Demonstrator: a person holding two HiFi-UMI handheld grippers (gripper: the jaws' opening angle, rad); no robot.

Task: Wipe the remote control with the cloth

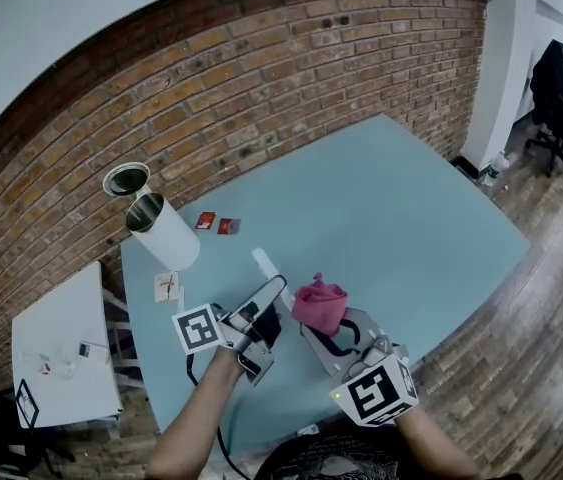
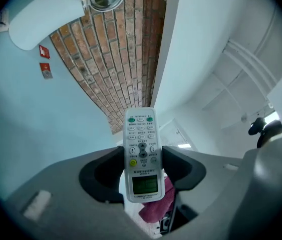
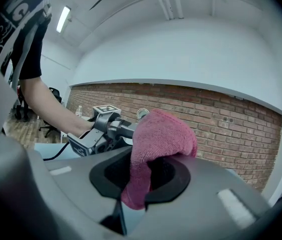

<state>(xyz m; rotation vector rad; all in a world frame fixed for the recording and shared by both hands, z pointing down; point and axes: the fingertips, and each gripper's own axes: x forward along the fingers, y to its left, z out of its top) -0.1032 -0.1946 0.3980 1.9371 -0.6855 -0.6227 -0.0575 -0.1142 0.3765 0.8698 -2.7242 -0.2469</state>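
My left gripper (image 2: 142,170) is clamped across the width of the white remote control (image 2: 141,129). The pads press its two long edges just above the little display, and the button end sticks out ahead of the jaws. The remote is up off the blue table (image 1: 411,218), buttons facing my camera, nose tipped slightly upward. My right gripper (image 3: 146,176) is pinched on the pink cloth (image 3: 163,134), which bunches over the jaws in a rounded fold with a tail hanging below.

From the head view the cloth sits just beside the remote, on its right. I cannot tell whether they touch.

As I judge it, the step is to bring cloth to plastic. I would lead with the fat fold rather than the jaw tips, lay it on the button face next to my left pads, and stroke outward along the length to the free end.

Pressure should stay light. The remote is held only by its narrow sides, so a hard push could swing it in the grip.

The strip under my pads and the back face will likely need a roll of the left wrist.
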